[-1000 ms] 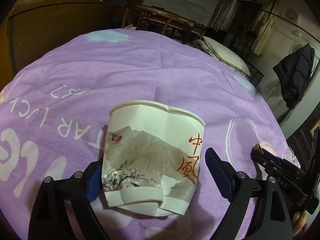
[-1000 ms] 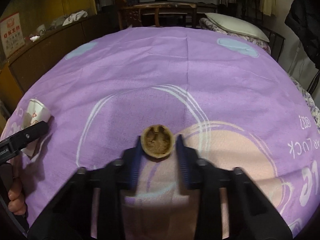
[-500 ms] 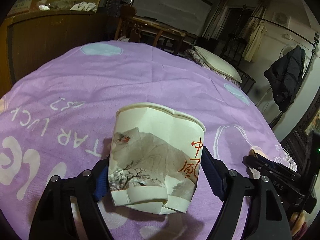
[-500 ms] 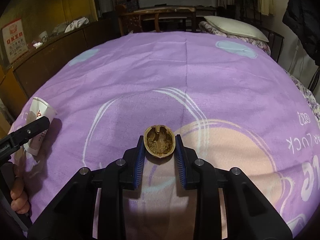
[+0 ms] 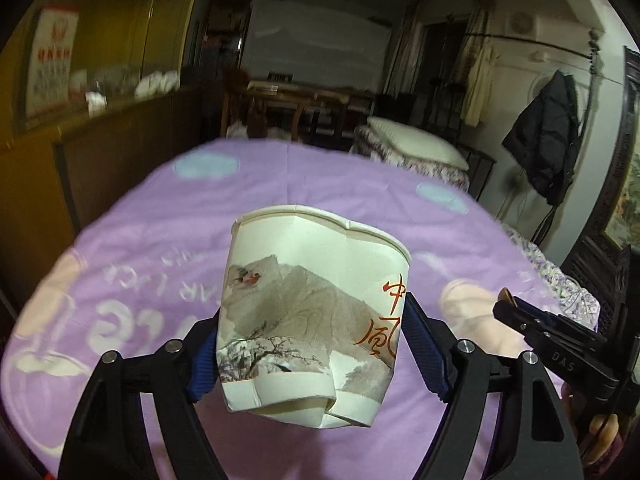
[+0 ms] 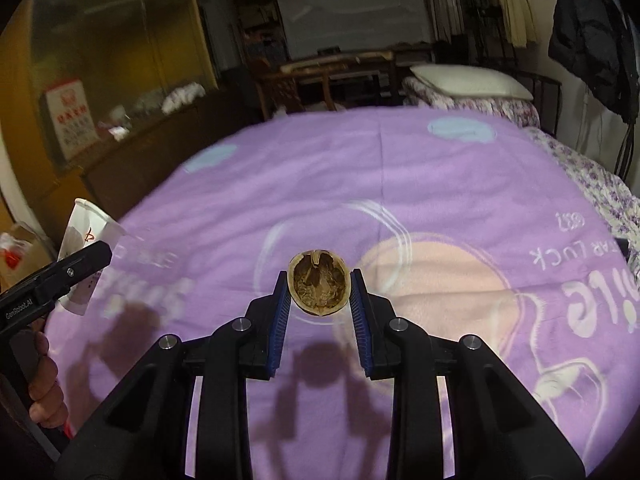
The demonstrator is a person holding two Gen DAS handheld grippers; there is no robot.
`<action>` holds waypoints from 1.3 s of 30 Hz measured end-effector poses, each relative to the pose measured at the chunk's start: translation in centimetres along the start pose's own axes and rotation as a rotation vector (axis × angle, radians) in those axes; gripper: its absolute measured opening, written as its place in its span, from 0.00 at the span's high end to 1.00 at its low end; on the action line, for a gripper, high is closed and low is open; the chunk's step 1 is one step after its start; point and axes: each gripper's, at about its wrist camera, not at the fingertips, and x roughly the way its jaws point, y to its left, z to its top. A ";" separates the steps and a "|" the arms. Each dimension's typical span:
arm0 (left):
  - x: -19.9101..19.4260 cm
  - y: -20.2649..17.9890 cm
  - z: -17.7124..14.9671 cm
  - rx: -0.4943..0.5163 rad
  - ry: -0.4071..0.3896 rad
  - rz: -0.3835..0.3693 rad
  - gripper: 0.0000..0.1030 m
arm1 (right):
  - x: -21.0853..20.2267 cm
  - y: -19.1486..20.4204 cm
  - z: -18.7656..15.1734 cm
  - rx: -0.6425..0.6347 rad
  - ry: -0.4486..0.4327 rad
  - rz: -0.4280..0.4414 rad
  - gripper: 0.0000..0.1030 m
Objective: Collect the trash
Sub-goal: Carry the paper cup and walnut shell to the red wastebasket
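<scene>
Right now my left gripper [image 5: 312, 344] is clamped on the cup [image 5: 316, 320], a crumpled paper one printed with a grey landscape and red characters. Its blue pads [image 5: 424, 352] press the cup's two sides low down, near the dented base, and the rim tilts away from me. The jaws closed in over the last second, then held. The cup hangs clear above the sheet [image 5: 160, 248], a purple one with pale circles and white lettering, which I take as my landmark.

My right gripper [image 6: 320, 292] is closed on the shell [image 6: 319, 287], half a walnut with its hollow face turned toward the camera, pinched between the pads at the tips. It too is off the sheet [image 6: 400, 176]; its shadow falls on the fabric below it.

From the right wrist, the cup [image 6: 86, 236] and left gripper [image 6: 60, 276] show over the sheet's left edge. My hand [image 6: 44, 384] is on the handle.
</scene>
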 end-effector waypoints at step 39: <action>-24.4 25.5 -17.2 -0.373 0.131 0.408 0.23 | -10.0 26.9 -3.6 -0.387 0.073 0.489 0.70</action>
